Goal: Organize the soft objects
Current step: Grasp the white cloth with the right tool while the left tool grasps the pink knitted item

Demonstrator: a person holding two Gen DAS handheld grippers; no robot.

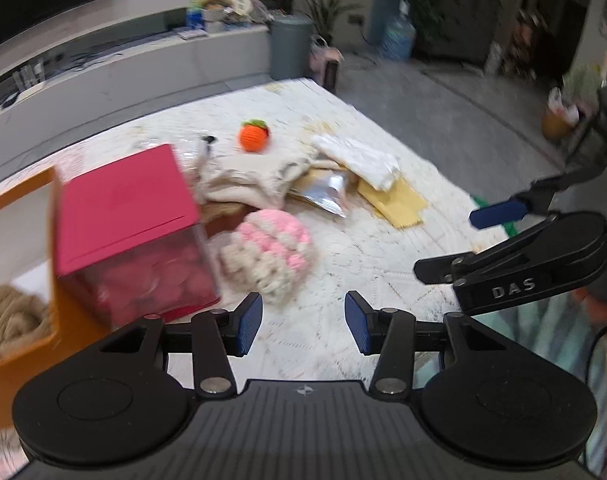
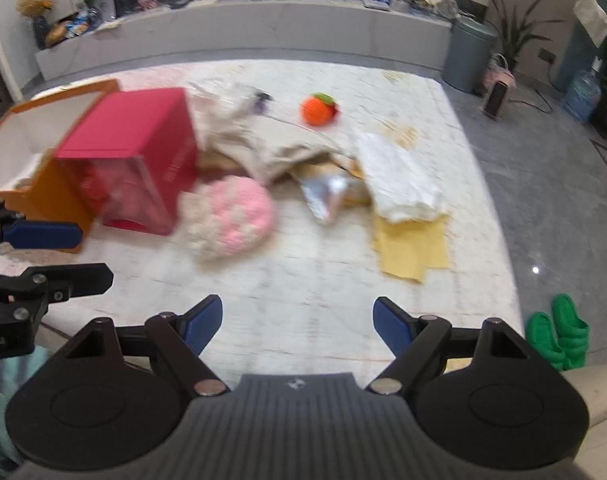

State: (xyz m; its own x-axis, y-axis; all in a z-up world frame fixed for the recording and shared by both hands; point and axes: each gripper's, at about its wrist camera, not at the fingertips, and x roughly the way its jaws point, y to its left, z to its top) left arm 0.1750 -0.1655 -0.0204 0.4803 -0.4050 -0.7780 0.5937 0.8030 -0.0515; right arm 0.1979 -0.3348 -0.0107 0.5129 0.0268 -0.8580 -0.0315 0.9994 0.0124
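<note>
Ahead-left of the left gripper [image 1: 302, 328], jaws wide and empty, an orange box [image 1: 35, 354] holds a red box [image 1: 127, 216]; the pink knitted bundle [image 1: 269, 250] lies just ahead, the crocheted orange [image 1: 254, 135] farther; right gripper [image 2: 297, 328] gapes wide, empty

My two grippers are black, ribbed housings with round discs, silver screws, blue finger pads [image 1: 249, 322] (one arm lettered "DAS").

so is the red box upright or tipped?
Tipped: the red box leans against the orange bin, its clear front facing down toward the mat.
</note>
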